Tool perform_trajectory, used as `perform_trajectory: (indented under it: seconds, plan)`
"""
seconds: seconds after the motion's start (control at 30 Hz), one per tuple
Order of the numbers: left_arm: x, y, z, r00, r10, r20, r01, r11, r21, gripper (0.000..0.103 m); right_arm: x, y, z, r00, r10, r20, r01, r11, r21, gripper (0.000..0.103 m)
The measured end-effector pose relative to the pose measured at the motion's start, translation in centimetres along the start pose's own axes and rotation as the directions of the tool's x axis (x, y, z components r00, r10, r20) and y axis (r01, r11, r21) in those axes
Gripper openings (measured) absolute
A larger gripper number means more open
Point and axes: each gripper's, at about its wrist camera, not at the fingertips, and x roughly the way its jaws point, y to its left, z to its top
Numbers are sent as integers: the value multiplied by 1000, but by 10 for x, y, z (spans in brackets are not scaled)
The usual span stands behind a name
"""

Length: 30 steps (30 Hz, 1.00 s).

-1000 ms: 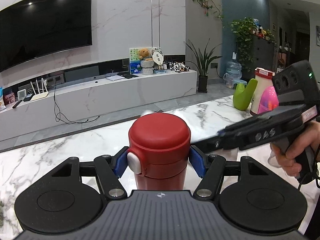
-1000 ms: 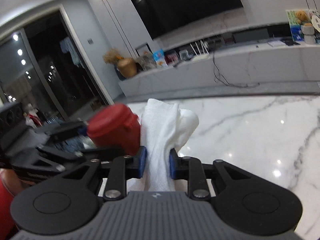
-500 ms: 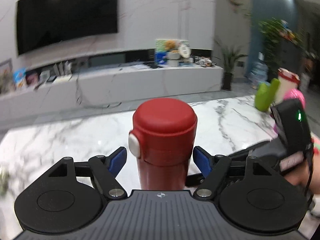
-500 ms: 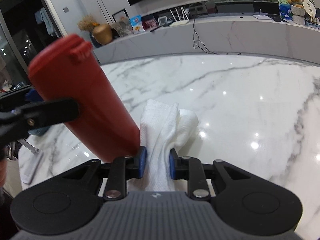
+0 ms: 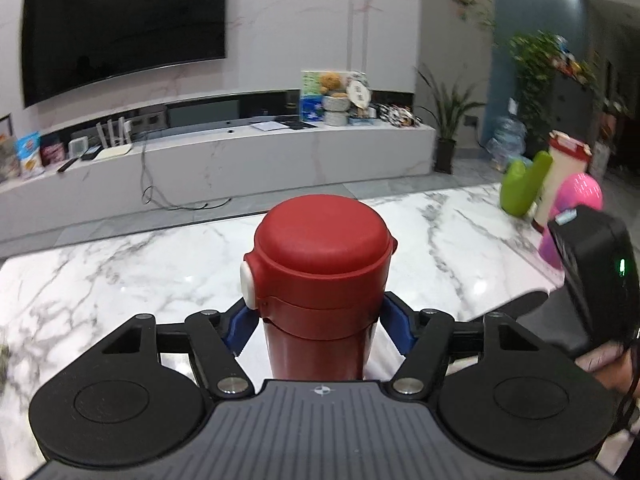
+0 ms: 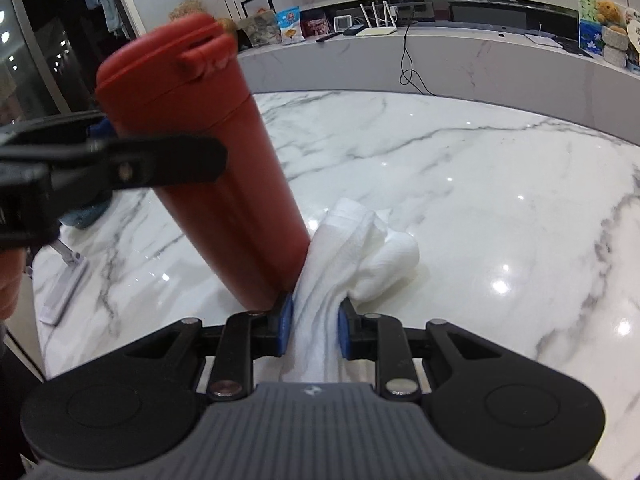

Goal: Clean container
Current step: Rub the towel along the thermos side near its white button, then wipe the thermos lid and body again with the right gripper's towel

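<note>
red flask (image 5: 320,276) | we clamp it in left gripper (image 5: 318,326) | right gripper (image 6: 314,326) pinches white cloth (image 6: 360,256), touching flask base

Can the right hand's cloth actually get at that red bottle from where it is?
Probably yes. The white cloth in the right gripper already lies against the red bottle near its base, and the left gripper holds the bottle higher up, leaving that side free.

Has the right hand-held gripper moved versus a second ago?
Yes. The right hand-held gripper dropped down the red bottle, from beside its cap to its base, cloth clamped.
</note>
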Motion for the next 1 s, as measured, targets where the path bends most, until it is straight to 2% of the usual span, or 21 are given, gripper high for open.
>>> perform_trajectory:
  seconds: [0.17,0.37,0.57,0.7,0.83,1.0]
  plan:
    - [0,8,0,998,-58,-6,58,997,41,64,-19,-12,13,993,74,89,-78,996,50,25]
    - [0,7,-1,997,-72,-12,73,996,58,64,-53,-13,30,965,146,217,-151,988,5,25]
    - [0,2,-3,999,-49,-18,49,997,51,63,-51,-11,26,973,137,183,-143,990,18,25]
    - [-1,2,-1,1000,13,-10,-14,999,-48,67,-42,-9,24,980,118,162,-126,991,35,25]
    - [-4,-5,0,996,91,0,-91,989,-117,67,-31,-9,22,985,99,144,-107,993,51,25]
    - [-1,-6,4,993,117,-5,-117,987,-109,65,-15,-11,18,990,69,123,-78,995,69,25]
